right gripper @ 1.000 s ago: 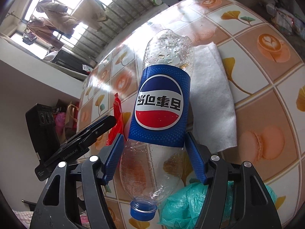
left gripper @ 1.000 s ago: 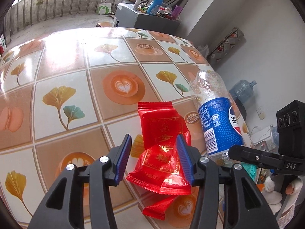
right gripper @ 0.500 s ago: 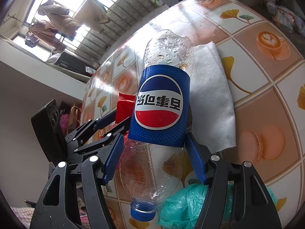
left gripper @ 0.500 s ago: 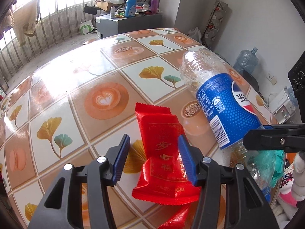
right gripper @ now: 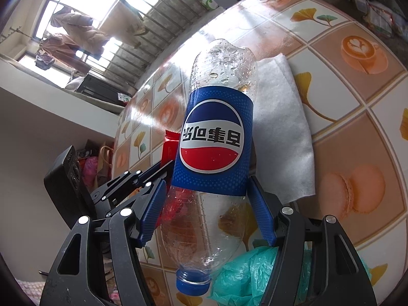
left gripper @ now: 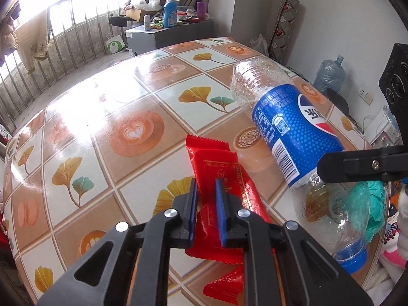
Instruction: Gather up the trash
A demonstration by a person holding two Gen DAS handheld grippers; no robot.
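The left tongs (left gripper: 206,196) are clamped on a red wrapper (left gripper: 216,168) lying on the table (left gripper: 102,117). The right tongs (right gripper: 207,211) grip a bottle (right gripper: 216,137), its cap (right gripper: 192,284) toward the camera, beside a green bag (right gripper: 244,270).

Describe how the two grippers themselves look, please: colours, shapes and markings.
Both the left gripper and the right gripper have black angular frames with cut-outs, silver screw heads, and blue ribbed pads on the fingers. No cables, markings or sleeves show.

Tablecloth (left gripper: 107,117): orange, white squares, ginkgo leaves, latte hearts, macarons. Wrapper (left gripper: 221,168): red, gold print. Bottle (right gripper: 216,140): clear, blue label, red-white-blue logo, blue cap. Bag (right gripper: 242,267): teal. Napkin (right gripper: 283,117): white.
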